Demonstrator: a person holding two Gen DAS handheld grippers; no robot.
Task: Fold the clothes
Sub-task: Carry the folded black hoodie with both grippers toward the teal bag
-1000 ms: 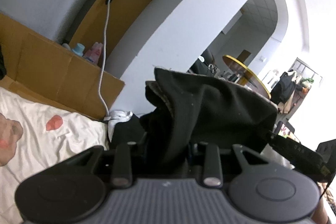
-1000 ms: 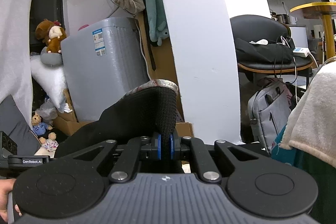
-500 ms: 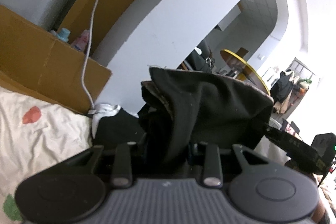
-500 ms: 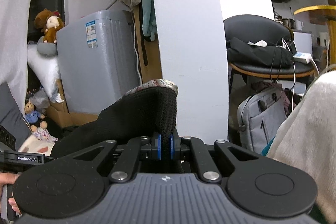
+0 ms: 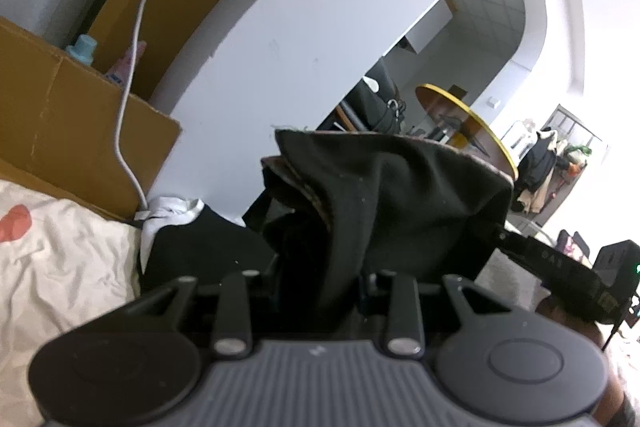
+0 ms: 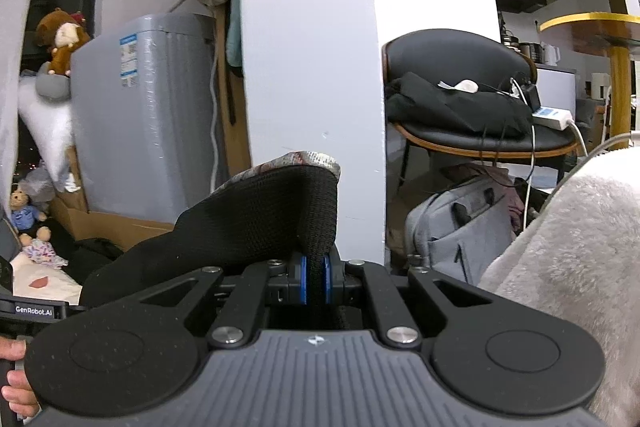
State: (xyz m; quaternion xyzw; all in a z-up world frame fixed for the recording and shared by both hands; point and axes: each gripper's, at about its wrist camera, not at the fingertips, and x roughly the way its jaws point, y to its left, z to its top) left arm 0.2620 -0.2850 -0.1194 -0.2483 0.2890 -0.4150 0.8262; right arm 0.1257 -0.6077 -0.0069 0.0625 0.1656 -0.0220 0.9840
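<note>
Both views have slid sideways: the cardboard box sits further left now. Left gripper clamps bunched black garment; right gripper pinches its edge, blue pads nearly together.

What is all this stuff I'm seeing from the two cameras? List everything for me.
black garment: one, black with a patterned lining, held up between both grippers
sheet: one, white with red spots, lower left in the left view
cardboard box: one, brown, behind the sheet
cable: one, white, hanging over the box
round table: one, yellow-rimmed, far room
grey appliance: one, left of the white wall
stuffed bear: one, brown, beside the appliance's top
chair: one, black, piled with dark cloth
backpack: one, grey, under the chair
fleece blanket: one, off-white, right edge
left gripper: clamped on the garment
right gripper: blue pads shut on the garment
hand: one, lower left corner of the right view
</note>
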